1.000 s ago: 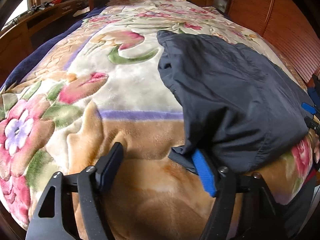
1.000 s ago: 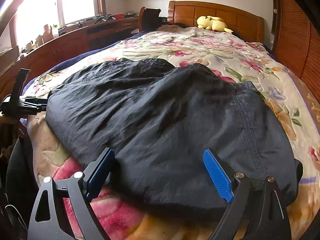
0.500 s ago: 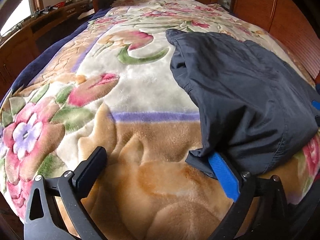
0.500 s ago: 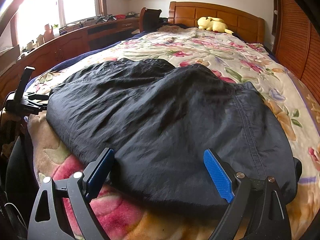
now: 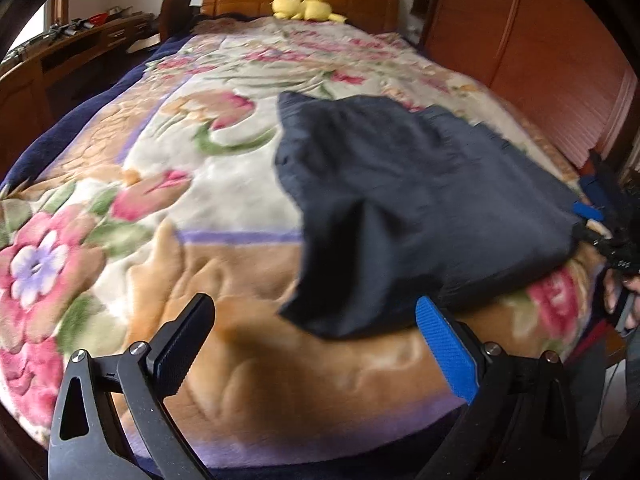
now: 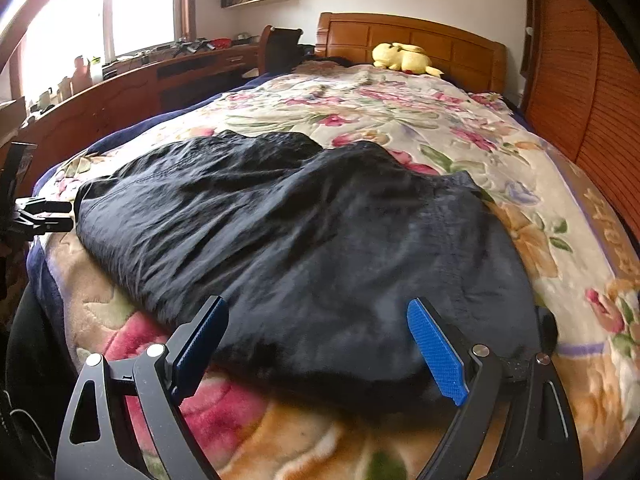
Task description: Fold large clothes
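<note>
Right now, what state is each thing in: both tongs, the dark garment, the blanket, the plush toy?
Left tongs: open, holding nothing, just short of the garment's near corner.
Right tongs: open, holding nothing, at the garment's near edge.
Dark garment: lying on the bed, wrinkled, partly folded over itself.
Blanket: spread over the bed.
Plush toy: lying by the headboard.
</note>
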A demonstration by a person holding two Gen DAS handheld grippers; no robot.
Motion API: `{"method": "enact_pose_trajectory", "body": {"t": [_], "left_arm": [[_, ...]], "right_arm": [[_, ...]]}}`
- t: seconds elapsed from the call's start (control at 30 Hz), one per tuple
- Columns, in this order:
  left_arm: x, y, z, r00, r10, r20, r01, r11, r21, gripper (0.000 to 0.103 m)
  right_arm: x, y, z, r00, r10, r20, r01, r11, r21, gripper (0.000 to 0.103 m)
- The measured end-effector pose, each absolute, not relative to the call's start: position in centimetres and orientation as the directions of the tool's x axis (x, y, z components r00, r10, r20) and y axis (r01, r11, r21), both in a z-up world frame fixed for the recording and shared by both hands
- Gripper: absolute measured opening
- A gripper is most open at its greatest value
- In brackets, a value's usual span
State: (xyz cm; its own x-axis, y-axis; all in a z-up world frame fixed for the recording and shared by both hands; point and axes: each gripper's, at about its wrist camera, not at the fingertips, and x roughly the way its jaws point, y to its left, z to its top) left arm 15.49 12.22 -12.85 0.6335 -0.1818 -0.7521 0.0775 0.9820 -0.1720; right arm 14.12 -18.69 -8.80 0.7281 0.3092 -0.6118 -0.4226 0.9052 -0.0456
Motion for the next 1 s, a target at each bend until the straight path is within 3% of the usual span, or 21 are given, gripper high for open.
{"method": "enact_pose_trajectory", "body": {"t": [0.07,0.13,0.2,0.37,0.53,0.57,0.67,0.73,0.9,1.0], "left_arm": [[15.7,12.0,-12.8,0.645,-0.186,-0.741,0.087,0.981,-0.171,0.084],[16.1,12.1,-13.2,0.632,-0.201,-0.749,0.086,0.978,-0.190,0.061],[16.3,12.3,-13.6,0.621,-0.209,-0.755,0.080,0.976,-0.204,0.049],[15.9,12.2,-14.1,0.621,-0.195,-0.759,0.091,0.980,-0.178,0.034],[15.6,11.8,-13.7,0.629,-0.193,-0.753,0.115,0.981,-0.156,0.011],[15.5,11.6,-13.3,0.638,-0.185,-0.748,0.116,0.983,-0.143,0.010],[15.3,10.9,-11.2,0.682,-0.171,-0.711,0.124,0.985,-0.118,0.007],[15.3,10.1,-9.0,0.716,-0.181,-0.674,0.145,0.983,-0.110,0.006],[16.6,6.5,-3.4,0.776,-0.223,-0.590,0.230,0.971,-0.065,0.006],[17.9,3.0,-0.4,0.793,-0.265,-0.549,0.295,0.955,-0.035,0.005]], "right_arm": [[14.0,-18.8,-8.9,0.723,0.305,-0.620,-0.421,0.906,-0.045,0.092],[13.9,-18.8,-9.0,0.721,0.301,-0.624,-0.420,0.906,-0.049,0.092],[13.8,-18.7,-9.0,0.719,0.301,-0.626,-0.423,0.905,-0.050,0.092],[13.9,-18.7,-8.7,0.710,0.330,-0.623,-0.435,0.900,-0.020,0.092],[14.0,-16.7,-8.4,0.691,0.380,-0.615,-0.486,0.874,-0.006,0.092],[14.0,-16.3,-8.3,0.687,0.396,-0.610,-0.498,0.867,0.001,0.091],[14.1,-14.8,-8.3,0.653,0.456,-0.605,-0.551,0.834,0.034,0.076],[14.4,-13.9,-8.8,0.638,0.459,-0.618,-0.566,0.824,0.028,0.056],[16.0,-13.7,-11.5,0.598,0.436,-0.673,-0.554,0.831,0.046,0.051],[15.7,-14.3,-12.3,0.612,0.441,-0.657,-0.551,0.833,0.046,0.051]]}}
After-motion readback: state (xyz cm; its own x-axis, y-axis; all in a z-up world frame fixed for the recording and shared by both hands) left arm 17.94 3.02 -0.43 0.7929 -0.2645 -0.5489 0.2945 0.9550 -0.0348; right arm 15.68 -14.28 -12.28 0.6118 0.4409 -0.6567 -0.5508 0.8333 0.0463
